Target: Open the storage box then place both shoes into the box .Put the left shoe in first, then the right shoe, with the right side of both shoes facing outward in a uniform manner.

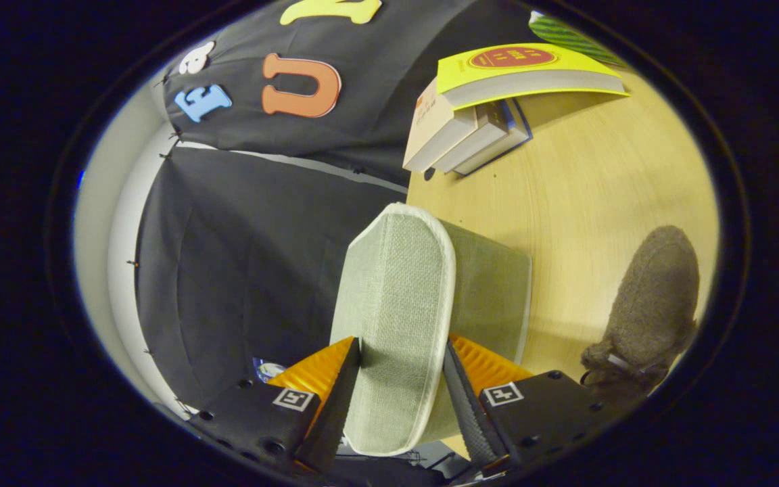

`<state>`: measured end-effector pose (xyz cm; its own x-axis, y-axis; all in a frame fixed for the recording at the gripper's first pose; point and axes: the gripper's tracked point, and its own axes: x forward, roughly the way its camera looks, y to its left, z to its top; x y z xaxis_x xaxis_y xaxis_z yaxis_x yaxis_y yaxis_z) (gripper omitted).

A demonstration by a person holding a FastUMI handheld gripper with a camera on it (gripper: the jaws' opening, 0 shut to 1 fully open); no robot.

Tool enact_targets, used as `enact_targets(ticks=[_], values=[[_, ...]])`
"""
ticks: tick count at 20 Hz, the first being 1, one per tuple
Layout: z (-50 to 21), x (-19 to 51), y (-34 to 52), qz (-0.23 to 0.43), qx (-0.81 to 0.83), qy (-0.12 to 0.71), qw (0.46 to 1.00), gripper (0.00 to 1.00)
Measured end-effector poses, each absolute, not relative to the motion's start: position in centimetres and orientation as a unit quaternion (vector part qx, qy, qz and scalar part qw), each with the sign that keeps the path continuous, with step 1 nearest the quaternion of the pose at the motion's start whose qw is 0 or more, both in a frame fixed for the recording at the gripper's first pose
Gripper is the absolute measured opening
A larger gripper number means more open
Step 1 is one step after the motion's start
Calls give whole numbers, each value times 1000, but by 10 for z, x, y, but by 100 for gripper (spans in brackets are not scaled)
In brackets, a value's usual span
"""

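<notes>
Beneath everything we see the pale wooden worktop, running ahead and to the right of the tool. Next in size is the storage box, a grey-green fabric body that stands just beyond the tool's right finger. Its lid, a woven panel with a whitish piped edge, sits directly between the fingers of our tool, its long axis running straight away from us along the fingers' line. Both fingers appear to press on the lid's two faces, so we judge the tool clenched on it, with the lid raised edge-on off the box; whether the box mouth is fully open we cannot tell. One brown, fuzzy shoe lies on the worktop well to the tool's right, past the box, its length roughly parallel to the lid; we cannot tell whether it is the left or right one. Far ahead and right, a stack of books rests on the worktop, the smallest concern here.
</notes>
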<state>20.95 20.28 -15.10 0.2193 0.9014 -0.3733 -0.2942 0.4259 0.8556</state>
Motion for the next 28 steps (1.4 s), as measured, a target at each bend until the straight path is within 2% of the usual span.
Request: enact_targets(ticks=[4,8,12,14,18,28], values=[[-144,204,192,418,317,449,723,67],[-137,204,184,402,297,440,746,40],[-122,201,183,390,303,428,757,19],[-122,203,185,375,310,432,759,13],[-112,198,183,350,302,443,768,7],[-54,172,201,344,263,432,791,7]])
